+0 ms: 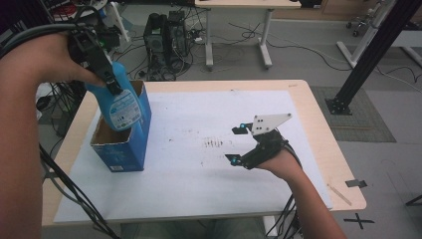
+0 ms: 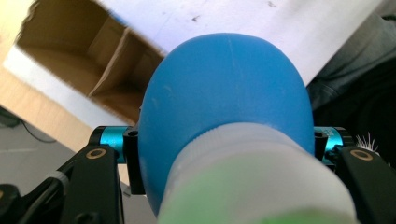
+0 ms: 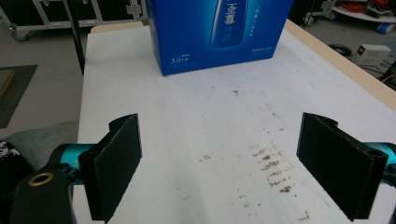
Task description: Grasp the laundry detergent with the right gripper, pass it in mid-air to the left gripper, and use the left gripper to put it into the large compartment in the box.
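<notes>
My left gripper (image 1: 112,82) is raised at the far left of the table, shut on a blue bottle (image 1: 122,107) with a white label. The bottle hangs base-down at the open top of a blue cardboard box (image 1: 127,149). In the left gripper view the bottle (image 2: 224,102) has a pale cap end near the camera and sits clamped between the jaws of the left gripper (image 2: 222,137). The box (image 2: 70,51) with its cardboard dividers lies beneath. My right gripper (image 1: 235,143) rests low at the table's right middle, open, with nothing between its jaws (image 3: 238,163).
A white sheet (image 1: 199,194) with dark smudges (image 3: 273,170) covers the wooden table (image 1: 328,149). The blue box (image 3: 215,32) stands ahead of the right gripper. Cables, a computer tower (image 1: 166,37) and another desk (image 1: 239,30) are on the floor beyond.
</notes>
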The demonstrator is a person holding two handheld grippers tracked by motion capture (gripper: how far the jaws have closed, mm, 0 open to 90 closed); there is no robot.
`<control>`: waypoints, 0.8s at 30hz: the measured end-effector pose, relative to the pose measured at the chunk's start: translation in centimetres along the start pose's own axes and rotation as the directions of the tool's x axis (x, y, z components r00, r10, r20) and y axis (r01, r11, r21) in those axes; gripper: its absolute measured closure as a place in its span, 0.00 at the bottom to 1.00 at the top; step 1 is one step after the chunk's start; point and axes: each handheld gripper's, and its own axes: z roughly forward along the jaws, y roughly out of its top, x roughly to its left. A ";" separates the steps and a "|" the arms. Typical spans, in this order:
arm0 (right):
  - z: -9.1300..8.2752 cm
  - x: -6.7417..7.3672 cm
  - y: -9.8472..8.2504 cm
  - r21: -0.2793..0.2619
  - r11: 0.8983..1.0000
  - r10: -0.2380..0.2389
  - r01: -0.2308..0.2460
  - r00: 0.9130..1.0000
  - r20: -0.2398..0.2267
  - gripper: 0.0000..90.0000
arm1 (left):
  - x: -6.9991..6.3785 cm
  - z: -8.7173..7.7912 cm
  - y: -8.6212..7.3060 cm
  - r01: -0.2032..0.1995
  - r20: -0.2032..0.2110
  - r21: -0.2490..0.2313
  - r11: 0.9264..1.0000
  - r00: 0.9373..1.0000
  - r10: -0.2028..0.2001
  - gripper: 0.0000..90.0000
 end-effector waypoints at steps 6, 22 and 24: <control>-0.7 -0.5 0.4 0.064 0.998 -0.003 0.003 1.000 0.006 0.15 | 2.0 0.2 -0.9 0.077 -0.025 0.011 0.997 0.997 -0.077 0.43; -3.2 -2.6 5.5 0.452 0.891 -0.026 0.029 1.000 -0.013 0.15 | 4.1 2.5 -1.5 0.166 -0.013 0.027 0.986 0.986 -0.166 0.43; -3.5 -2.8 6.0 0.473 0.880 -0.050 0.050 0.999 -0.013 0.15 | 4.0 2.8 -1.5 0.189 -0.008 0.019 0.982 0.982 -0.189 0.43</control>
